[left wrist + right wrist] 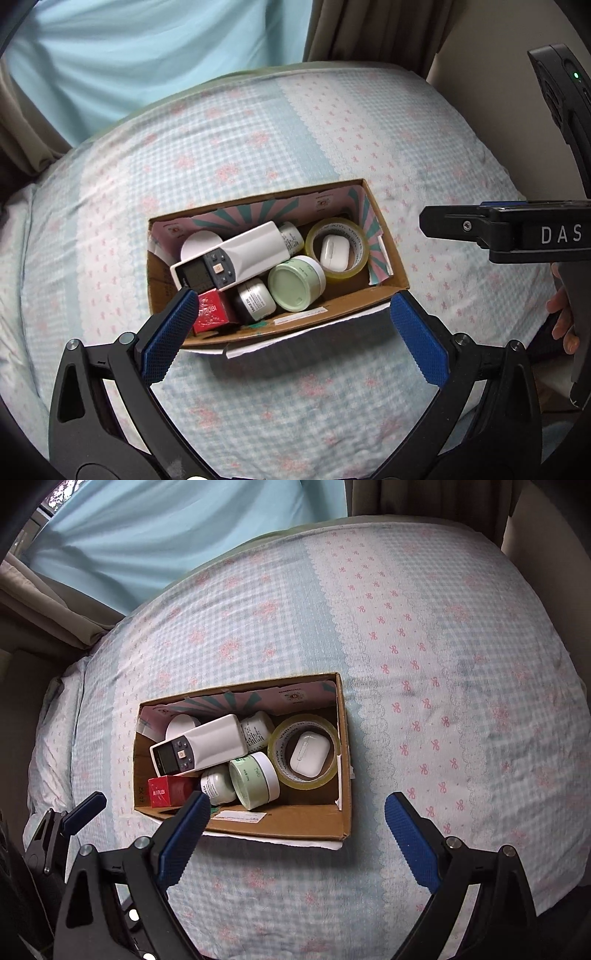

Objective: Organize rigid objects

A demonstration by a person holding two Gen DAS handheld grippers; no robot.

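With both grippers (291,339) (295,834) wide open and empty, check the cardboard box (295,823), frame centre, for strays.

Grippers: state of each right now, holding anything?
Left gripper: open, nothing between the fingers, above the cardboard box.
Right gripper: open, empty, above the box's near edge.

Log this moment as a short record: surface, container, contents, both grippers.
surface: bed with a checked blue and pink sheet
container: open cardboard box
contents: white remote control, tape roll with white earbud case inside its ring, green-lidded jar, red box, small jars
left gripper: open, empty, above the box
right gripper: open, empty, above the box
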